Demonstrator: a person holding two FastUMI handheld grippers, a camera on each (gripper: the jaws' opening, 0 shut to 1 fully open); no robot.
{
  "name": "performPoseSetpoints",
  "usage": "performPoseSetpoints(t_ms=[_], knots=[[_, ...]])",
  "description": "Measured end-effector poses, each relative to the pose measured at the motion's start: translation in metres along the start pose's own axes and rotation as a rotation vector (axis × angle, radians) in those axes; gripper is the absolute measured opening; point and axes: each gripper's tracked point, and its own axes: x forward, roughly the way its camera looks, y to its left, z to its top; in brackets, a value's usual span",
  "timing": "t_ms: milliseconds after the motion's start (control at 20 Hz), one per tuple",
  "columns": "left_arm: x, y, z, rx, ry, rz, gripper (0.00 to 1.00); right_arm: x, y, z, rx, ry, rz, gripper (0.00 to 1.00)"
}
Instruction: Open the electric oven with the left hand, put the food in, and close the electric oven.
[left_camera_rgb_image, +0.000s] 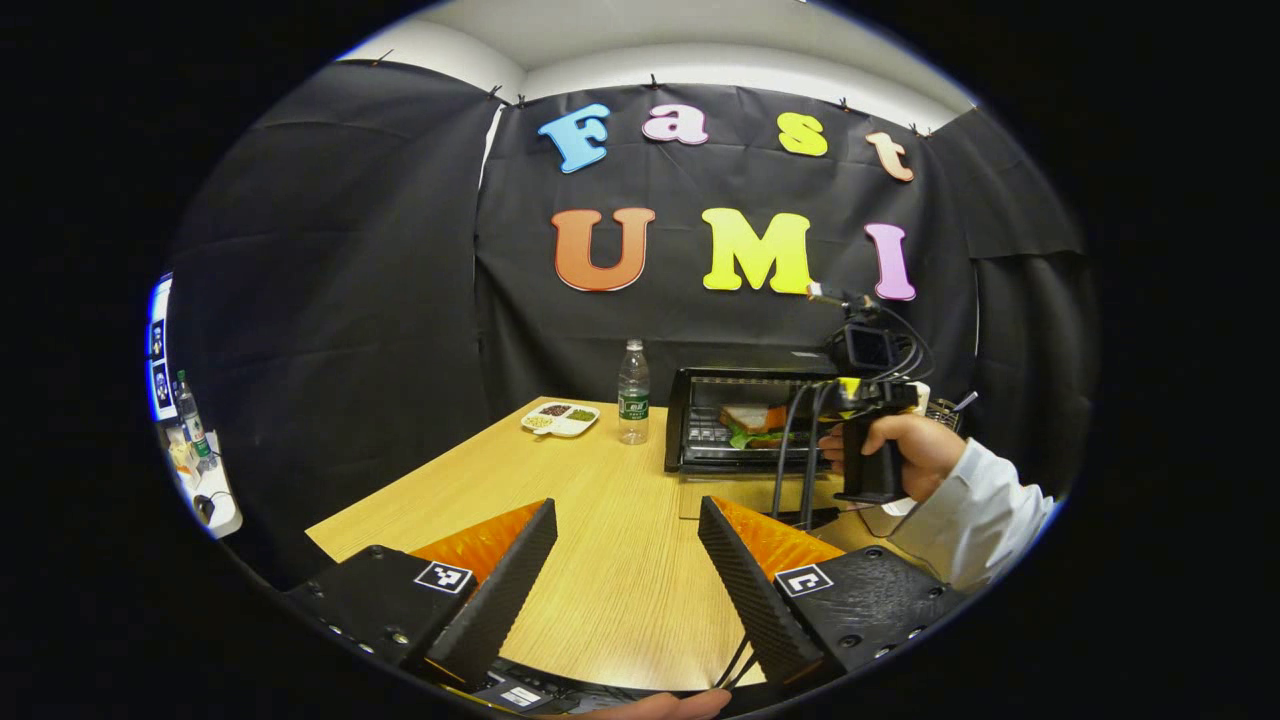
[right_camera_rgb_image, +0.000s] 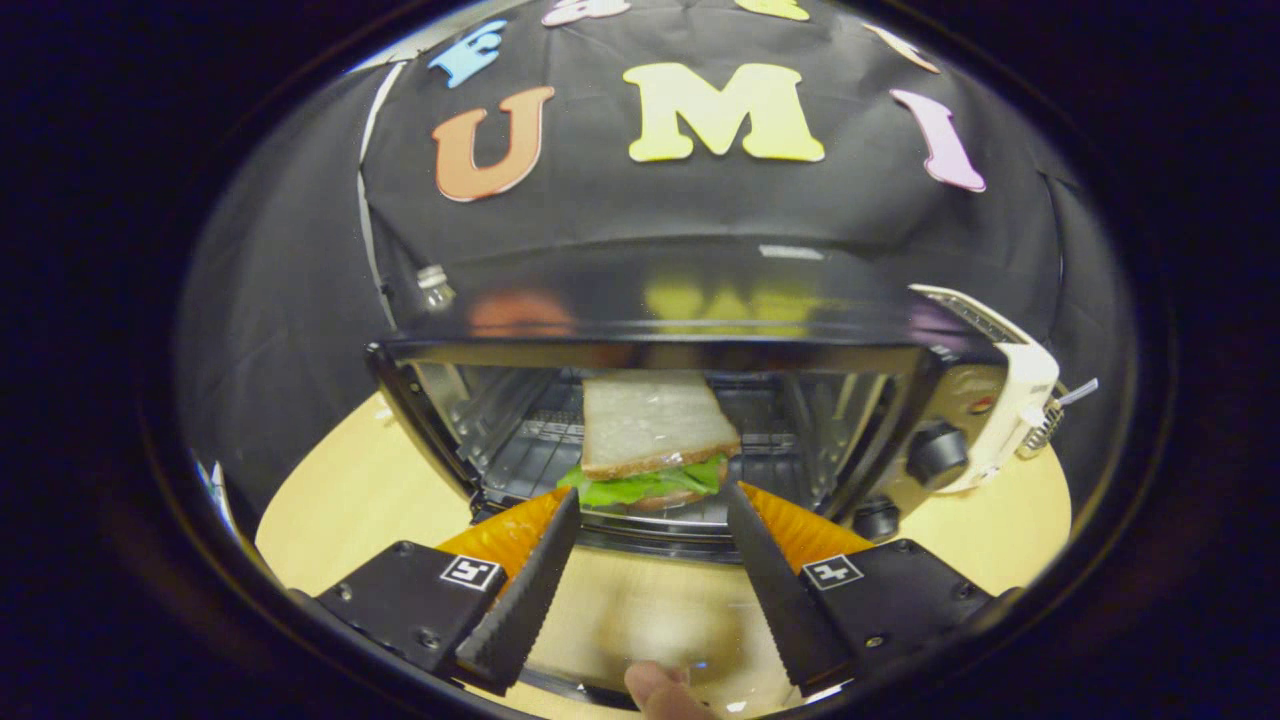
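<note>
Sandwich (right_camera_rgb_image: 655, 440) on the rack inside the electric oven (right_camera_rgb_image: 690, 330), whose glass door (right_camera_rgb_image: 650, 620) lies dropped open toward the front: bread on top, green leaf showing at its near edge. Right tool (right_camera_rgb_image: 650, 570) hangs just in front of the oven mouth, jaws spread wide with nothing between them, the sandwich lying beyond its tips and apart from them. Seen from the left gripper view, that same right tool is held by a hand (left_camera_rgb_image: 905, 445) in a white sleeve (left_camera_rgb_image: 985, 510), directly before the oven (left_camera_rgb_image: 755, 420). Left tool (left_camera_rgb_image: 625, 590) sits well back from the oven over the bare wooden desk (left_camera_rgb_image: 620, 520), jaws likewise wide and empty. Left of the oven stand a water bottle (left_camera_rgb_image: 633, 392) and, farther left, a divided snack tray (left_camera_rgb_image: 560, 418).

By the look of it, opening and loading are done; the food appears released. Closing the door is what remains, and neither tool is touching it yet.
</note>
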Motion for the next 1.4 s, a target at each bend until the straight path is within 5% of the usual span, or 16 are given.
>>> performPoseSetpoints(t_ms=[300, 800, 950, 1000, 1050, 1200, 1250, 1400], knots=[[0.011, -0.024, 0.014, 0.007, -0.010, -0.021, 0.94, -0.116, -0.034, 0.043, -0.004, -0.237, 0.030, 0.94], [0.057, -0.084, 0.013, 0.018, 0.019, -0.086, 0.94, -0.307, -0.155, 0.081, -0.015, -0.527, -0.155, 0.94], [0.073, -0.111, 0.000, 0.042, 0.042, -0.121, 0.94, -0.340, -0.188, 0.074, -0.022, -0.543, -0.255, 0.94], [0.079, -0.119, -0.008, 0.042, 0.059, -0.133, 0.94, -0.350, -0.194, 0.071, -0.021, -0.544, -0.267, 0.85], [0.085, -0.129, -0.018, 0.042, 0.081, -0.148, 0.94, -0.357, -0.198, 0.067, -0.018, -0.544, -0.271, 0.94], [0.102, -0.153, -0.048, 0.061, 0.156, -0.178, 0.94, -0.377, -0.217, 0.060, 0.008, -0.556, -0.295, 0.93], [0.106, -0.159, -0.057, 0.078, 0.176, -0.184, 0.94, -0.381, -0.222, 0.055, 0.012, -0.553, -0.301, 0.86], [0.120, -0.173, -0.090, 0.106, 0.256, -0.194, 0.95, -0.385, -0.233, 0.046, 0.017, -0.553, -0.298, 0.93]])
